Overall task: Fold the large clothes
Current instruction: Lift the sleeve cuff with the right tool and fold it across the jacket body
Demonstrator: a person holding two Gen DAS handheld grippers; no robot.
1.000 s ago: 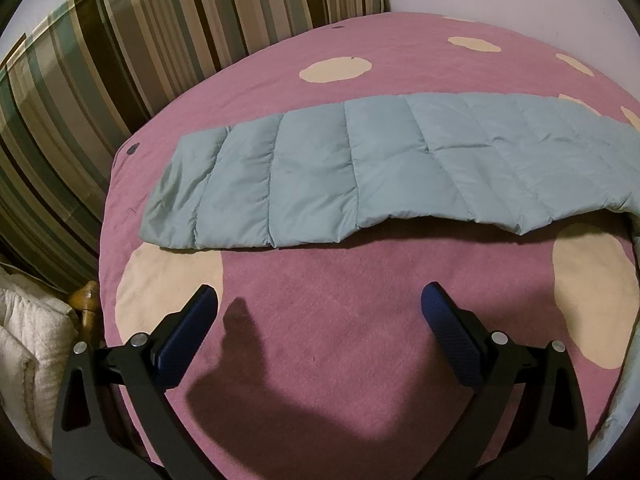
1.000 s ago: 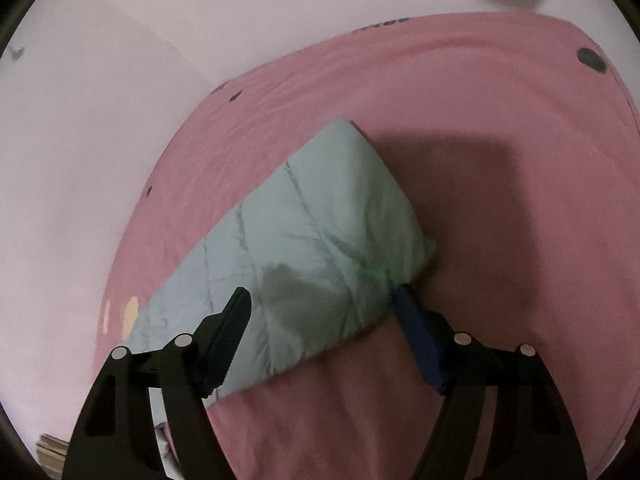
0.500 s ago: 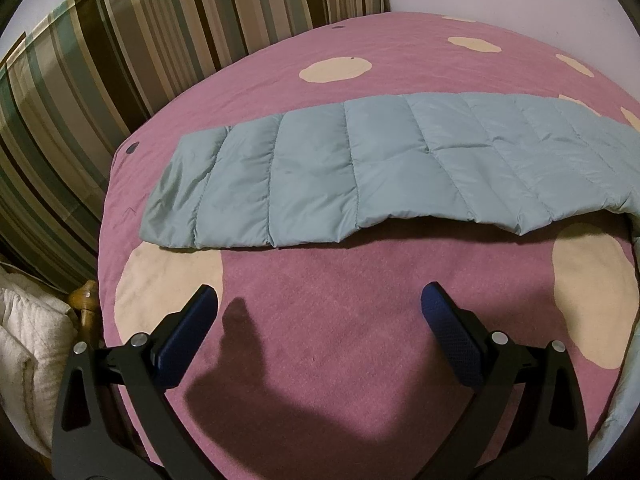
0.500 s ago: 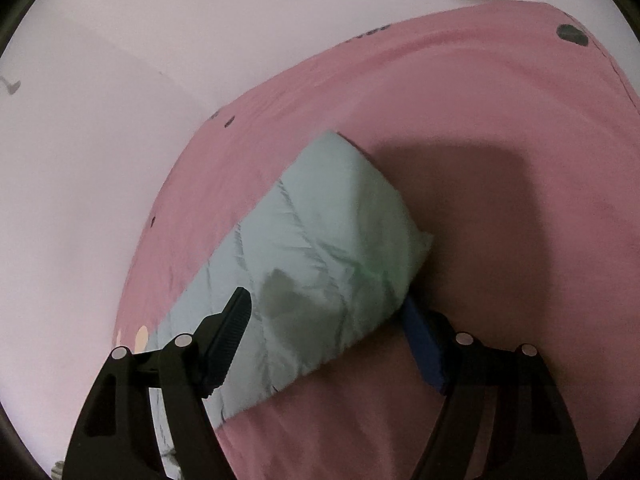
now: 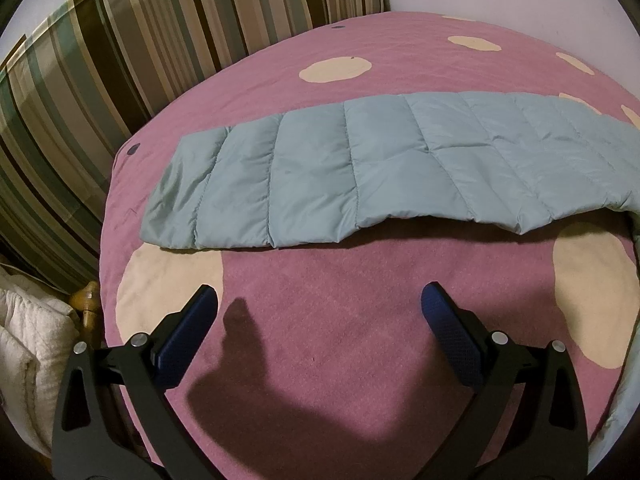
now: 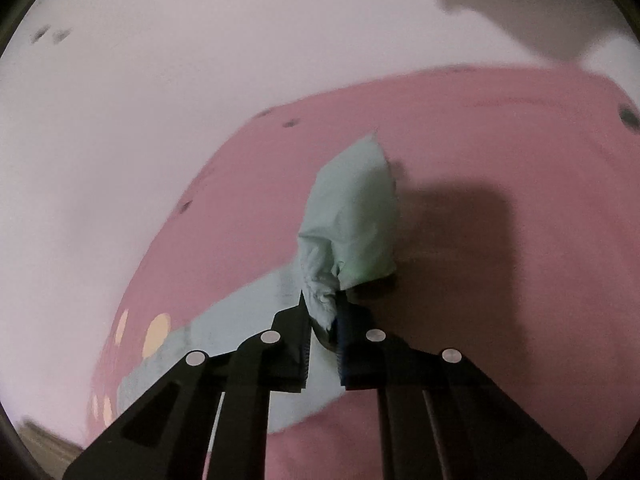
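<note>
A pale blue quilted garment (image 5: 360,176) lies stretched in a long band across a pink bed cover with cream spots (image 5: 320,340). My left gripper (image 5: 318,304) is open and empty, hovering over the cover just in front of the garment's near edge. My right gripper (image 6: 324,320) is shut on the bunched end of the same garment (image 6: 352,224) and holds it lifted off the cover; the rest of the garment trails down to the lower left in the right wrist view.
A striped headboard cushion (image 5: 100,92) stands along the far left of the bed. A white folded quilt (image 5: 28,340) and a wooden bedpost (image 5: 86,300) sit at the left edge. A pale wall (image 6: 200,80) borders the bed.
My right gripper has closed on the garment's end and lifted it, so the fabric is now bunched between the jaws. The left gripper and the left part of the garment have not moved.
</note>
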